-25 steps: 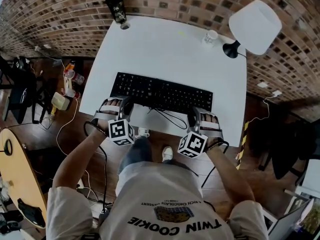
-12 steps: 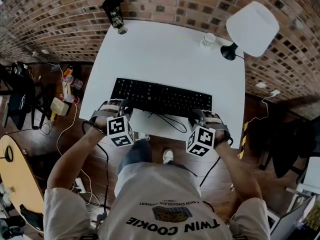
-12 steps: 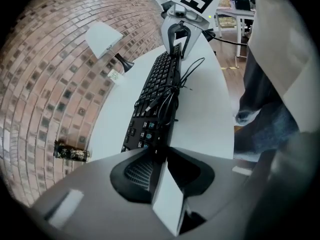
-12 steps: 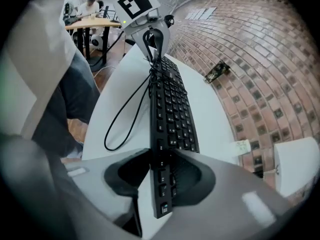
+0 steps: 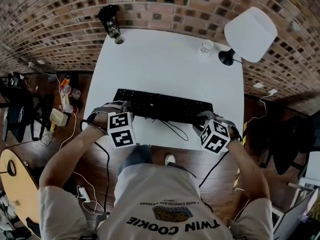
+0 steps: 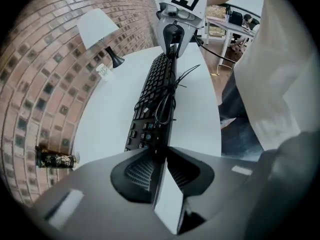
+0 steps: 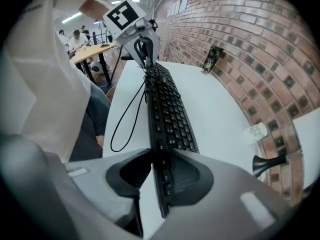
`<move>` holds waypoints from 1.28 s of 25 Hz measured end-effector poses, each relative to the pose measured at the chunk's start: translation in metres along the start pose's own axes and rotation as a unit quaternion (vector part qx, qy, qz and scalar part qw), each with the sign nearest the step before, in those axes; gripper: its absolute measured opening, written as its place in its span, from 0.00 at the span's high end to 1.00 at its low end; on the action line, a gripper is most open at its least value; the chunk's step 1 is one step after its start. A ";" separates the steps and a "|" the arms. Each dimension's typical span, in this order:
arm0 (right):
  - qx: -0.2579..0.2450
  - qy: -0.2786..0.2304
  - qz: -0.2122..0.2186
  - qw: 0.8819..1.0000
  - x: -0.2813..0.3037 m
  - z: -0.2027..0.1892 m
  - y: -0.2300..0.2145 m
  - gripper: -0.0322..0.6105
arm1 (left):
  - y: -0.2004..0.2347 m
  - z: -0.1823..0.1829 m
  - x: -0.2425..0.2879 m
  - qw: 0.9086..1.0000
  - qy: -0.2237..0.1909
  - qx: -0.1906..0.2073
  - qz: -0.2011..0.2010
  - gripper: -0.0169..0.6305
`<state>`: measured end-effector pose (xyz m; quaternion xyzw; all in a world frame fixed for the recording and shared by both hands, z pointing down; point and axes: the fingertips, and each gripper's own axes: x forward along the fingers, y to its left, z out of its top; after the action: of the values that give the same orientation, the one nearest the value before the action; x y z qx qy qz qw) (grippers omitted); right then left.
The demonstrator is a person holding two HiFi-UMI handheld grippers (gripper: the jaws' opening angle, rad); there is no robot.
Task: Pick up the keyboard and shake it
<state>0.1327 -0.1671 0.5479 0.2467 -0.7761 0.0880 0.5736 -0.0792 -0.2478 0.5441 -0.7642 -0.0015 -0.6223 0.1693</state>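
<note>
The black keyboard (image 5: 162,106) is off the white table (image 5: 165,59), tipped up on its long edge, keys toward the wall. My left gripper (image 5: 122,108) is shut on its left end. In the left gripper view the keyboard (image 6: 155,91) runs edge-on from between the pads (image 6: 137,171). My right gripper (image 5: 202,118) holds the right end, its jaws still closing. In the right gripper view the keyboard (image 7: 167,109) sits between the pads (image 7: 182,176). Its cable (image 5: 175,127) hangs in a loop below.
A white lamp (image 5: 250,31) stands at the table's far right corner with a small white cup (image 5: 205,47) beside it. A dark tumbler (image 5: 110,20) stands at the far left corner. Bags and bottles (image 5: 62,96) lie on the floor to the left.
Both grippers have closed in on the keyboard's ends. The keyboard has come up off the table and tipped onto its edge. The right gripper has shifted right.
</note>
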 end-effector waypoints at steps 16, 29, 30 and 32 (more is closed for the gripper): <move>0.122 0.002 0.210 0.970 -0.026 0.017 -0.043 0.79 | 0.061 0.013 -0.032 0.981 -0.008 0.089 -0.171 0.90; 0.169 0.026 0.249 0.953 -0.032 0.018 -0.070 0.79 | 0.084 0.016 -0.034 0.949 -0.032 0.084 -0.304 0.90; 0.173 0.025 0.250 0.952 -0.032 0.019 -0.072 0.79 | 0.086 0.016 -0.034 0.948 -0.033 0.084 -0.304 0.90; 0.182 0.017 0.255 0.949 -0.033 0.019 -0.076 0.79 | 0.090 0.017 -0.034 0.948 -0.035 0.082 -0.306 0.90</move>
<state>0.1607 -0.2312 0.5002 0.1388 -0.7739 0.3754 0.4909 -0.0515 -0.3213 0.4857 -0.7316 -0.2922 -0.6150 0.0330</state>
